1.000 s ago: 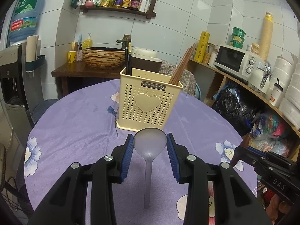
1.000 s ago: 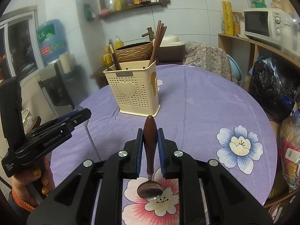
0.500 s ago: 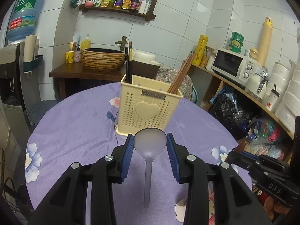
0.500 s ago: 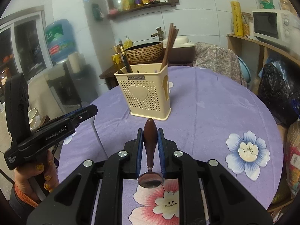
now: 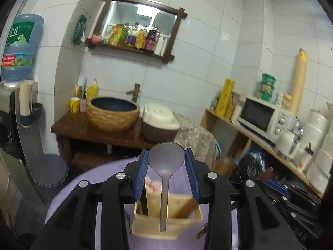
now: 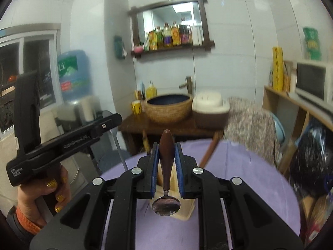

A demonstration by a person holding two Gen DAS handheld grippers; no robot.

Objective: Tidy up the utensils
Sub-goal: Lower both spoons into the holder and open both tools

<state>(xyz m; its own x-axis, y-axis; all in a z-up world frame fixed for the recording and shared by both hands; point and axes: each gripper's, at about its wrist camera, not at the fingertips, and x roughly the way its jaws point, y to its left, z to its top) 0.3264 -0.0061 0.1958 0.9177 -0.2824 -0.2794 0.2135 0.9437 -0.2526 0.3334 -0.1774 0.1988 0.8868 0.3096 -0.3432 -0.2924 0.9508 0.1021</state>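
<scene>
Utensils hang in both our grippers above the cream holder (image 5: 166,225): our left gripper (image 5: 166,175) clamps a grey ladle (image 5: 166,156) by its bowl (handle hanging into the holder); our right gripper (image 6: 166,166) pinches a wooden-handled spoon (image 6: 166,205), bowl down.

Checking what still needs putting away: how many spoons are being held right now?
2. The grey plastic spoon is in the left claw, bowl up, above the cream utensil holder. The wooden-handled metal spoon is in the right claw, bowl down.
</scene>
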